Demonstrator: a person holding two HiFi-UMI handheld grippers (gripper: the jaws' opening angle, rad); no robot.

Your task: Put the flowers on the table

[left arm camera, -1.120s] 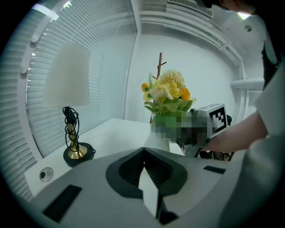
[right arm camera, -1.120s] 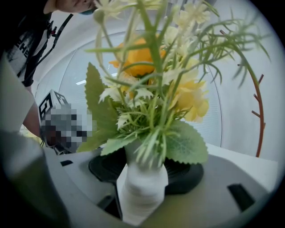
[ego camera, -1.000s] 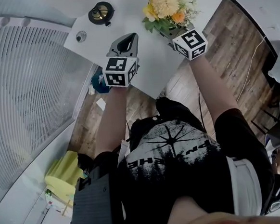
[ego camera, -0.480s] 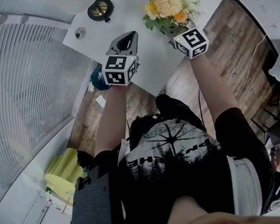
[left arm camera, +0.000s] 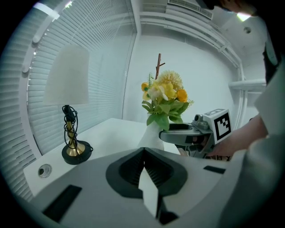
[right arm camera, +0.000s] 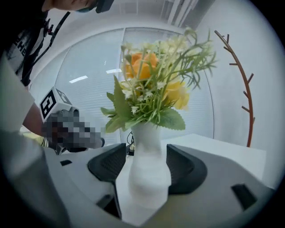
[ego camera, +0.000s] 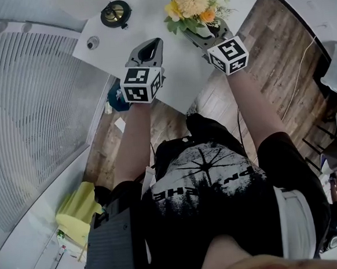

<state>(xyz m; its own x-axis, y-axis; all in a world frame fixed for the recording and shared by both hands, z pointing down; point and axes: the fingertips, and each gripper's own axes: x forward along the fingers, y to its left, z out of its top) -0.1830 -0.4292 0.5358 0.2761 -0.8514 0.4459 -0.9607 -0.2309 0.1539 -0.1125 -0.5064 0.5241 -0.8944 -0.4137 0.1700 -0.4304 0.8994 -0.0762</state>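
The flowers (ego camera: 192,4), yellow and orange with green leaves, stand in a white vase (right arm camera: 149,167) on the white table (ego camera: 169,73). My right gripper (ego camera: 206,29) reaches level around the vase. Its jaws have just been opening, and the vase stands between the pads (right arm camera: 109,162) with a narrow gap showing at the left one. In the left gripper view, one right finger (left arm camera: 178,133) lies beside the vase (left arm camera: 153,136). My left gripper (ego camera: 154,43) hovers over the table's near edge, shut on nothing (left arm camera: 143,149).
A lamp with a brass base (ego camera: 114,13) and a white shade (left arm camera: 67,75) stands at the table's far left. A small round fitting (ego camera: 93,43) sits near the left corner. A brown coat stand (right arm camera: 242,89) rises behind. Wood floor (ego camera: 278,47) lies right of the table.
More of the right gripper's jaws now shows between its marker cube and the bouquet, and the jaws stand wider. The left gripper has not moved.
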